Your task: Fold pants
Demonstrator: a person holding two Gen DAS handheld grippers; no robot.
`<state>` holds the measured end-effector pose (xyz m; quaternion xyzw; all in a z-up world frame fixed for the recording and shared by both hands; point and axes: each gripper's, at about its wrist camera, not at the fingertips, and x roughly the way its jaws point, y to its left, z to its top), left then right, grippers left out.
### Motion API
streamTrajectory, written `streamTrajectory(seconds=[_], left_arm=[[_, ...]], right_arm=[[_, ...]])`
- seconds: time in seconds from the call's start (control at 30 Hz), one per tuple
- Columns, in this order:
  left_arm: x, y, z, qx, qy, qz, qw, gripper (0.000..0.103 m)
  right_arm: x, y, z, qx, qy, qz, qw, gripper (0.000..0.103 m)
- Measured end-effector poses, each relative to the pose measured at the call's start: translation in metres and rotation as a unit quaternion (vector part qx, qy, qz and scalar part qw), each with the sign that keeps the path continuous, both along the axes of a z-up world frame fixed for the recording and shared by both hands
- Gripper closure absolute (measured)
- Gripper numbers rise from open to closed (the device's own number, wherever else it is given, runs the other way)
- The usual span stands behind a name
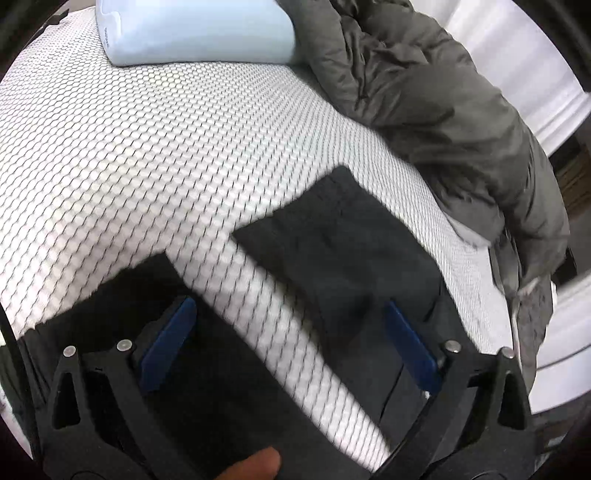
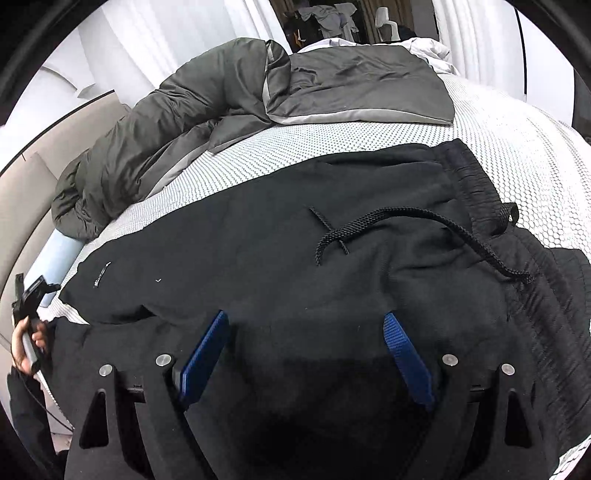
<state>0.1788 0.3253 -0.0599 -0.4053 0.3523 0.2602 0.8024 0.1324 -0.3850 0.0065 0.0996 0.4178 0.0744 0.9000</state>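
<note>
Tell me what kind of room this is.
Most likely a bedroom. The black pants lie on a bare mattress with a honeycomb-patterned cover, a pale blue pillow sits at one end, and a gray comforter is bunched along the side.

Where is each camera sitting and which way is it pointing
Left wrist: on the left hand-held gripper, angled down at the pant legs on the mattress; a fingertip shows.
Right wrist: on the right hand-held gripper, angled down at the waistband and drawstring; a hand shows at left.
Shared: pants, mattress, grey duvet.
</note>
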Motion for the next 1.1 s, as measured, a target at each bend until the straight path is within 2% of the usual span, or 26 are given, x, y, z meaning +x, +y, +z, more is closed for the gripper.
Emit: streamTrajectory(seconds=[0.03, 0.07, 0.1, 0.13, 0.17, 0.23, 0.33, 0.37, 0.43, 0.57, 0.6, 0.67, 0.7, 0.73, 0.77, 0.83, 0.9, 1.0, 1.1], left_arm=[[0.003, 0.003, 0.000, 0.004, -0.013, 0.001, 0.9999, 0.013], [0.010, 0.006, 0.000, 0.009, -0.017, -0.003, 0.9998, 0.027], [0.015, 0.008, -0.001, 0.010, -0.014, -0.006, 0.9998, 0.034], [0.018, 0.010, -0.005, 0.008, -0.008, -0.005, 0.9999, 0.048], [0.016, 0.015, -0.010, 0.006, -0.009, 0.003, 0.9999, 0.067], [0.008, 0.019, -0.012, 0.005, -0.034, 0.015, 0.9993, 0.076], [-0.005, 0.017, 0.005, 0.030, -0.076, 0.009, 0.9966, 0.077], [-0.007, 0.017, 0.012, 0.047, -0.083, 0.003, 0.9954, 0.077], [-0.010, 0.016, 0.017, 0.069, -0.064, 0.004, 0.9955, 0.076], [-0.006, 0.020, 0.004, 0.082, 0.041, 0.026, 0.9954, 0.072], [-0.007, 0.018, 0.005, 0.076, 0.043, 0.024, 0.9959, 0.067], [-0.019, 0.012, 0.015, 0.064, 0.007, 0.010, 0.9979, 0.031], [-0.028, 0.005, 0.027, 0.073, -0.017, 0.004, 0.9972, 0.022], [-0.035, -0.003, 0.037, 0.087, -0.028, 0.000, 0.9958, 0.008], [-0.043, -0.014, 0.048, 0.107, -0.036, -0.009, 0.9936, 0.001], [-0.060, -0.040, 0.065, 0.140, -0.060, -0.033, 0.9877, 0.001], [-0.072, -0.070, 0.074, 0.159, -0.084, -0.069, 0.9813, 0.001], [-0.088, -0.120, 0.072, 0.160, -0.120, -0.139, 0.9698, 0.001], [-0.100, -0.168, 0.064, 0.149, -0.136, -0.209, 0.9569, 0.001]], right_arm=[[0.000, 0.000, 0.000, 0.000, 0.001, 0.000, 1.000, 0.015], [0.000, 0.000, -0.002, -0.003, 0.001, 0.000, 1.000, 0.015], [0.000, 0.000, -0.001, -0.006, 0.001, -0.001, 1.000, 0.015], [0.000, 0.002, -0.002, -0.011, 0.002, 0.000, 1.000, 0.015], [0.000, 0.003, -0.003, -0.016, 0.004, 0.000, 1.000, 0.015], [0.001, 0.004, -0.005, -0.023, 0.005, 0.001, 1.000, 0.015], [0.000, 0.006, -0.005, -0.026, 0.004, 0.001, 1.000, 0.015], [0.000, 0.006, -0.006, -0.026, 0.005, 0.001, 1.000, 0.015], [0.003, 0.007, -0.008, -0.033, 0.012, -0.002, 0.999, 0.015], [0.007, 0.006, -0.013, -0.035, 0.024, -0.008, 0.999, 0.015], [0.007, 0.007, -0.013, -0.035, 0.022, -0.008, 0.999, 0.015], [0.006, 0.006, -0.010, -0.032, 0.019, -0.009, 0.999, 0.015], [0.004, 0.005, -0.008, -0.030, 0.017, -0.010, 0.999, 0.015], [0.001, 0.003, -0.004, -0.027, 0.012, -0.011, 0.999, 0.015], [0.000, 0.002, 0.000, -0.026, 0.008, -0.011, 1.000, 0.015], [-0.010, -0.005, 0.012, -0.023, -0.014, -0.015, 1.000, 0.015], [-0.025, -0.017, 0.023, -0.011, -0.036, -0.030, 0.999, 0.015], [-0.054, -0.044, 0.034, 0.005, -0.064, -0.065, 0.996, 0.015], [-0.089, -0.086, 0.039, 0.030, -0.085, -0.130, 0.987, 0.015]])
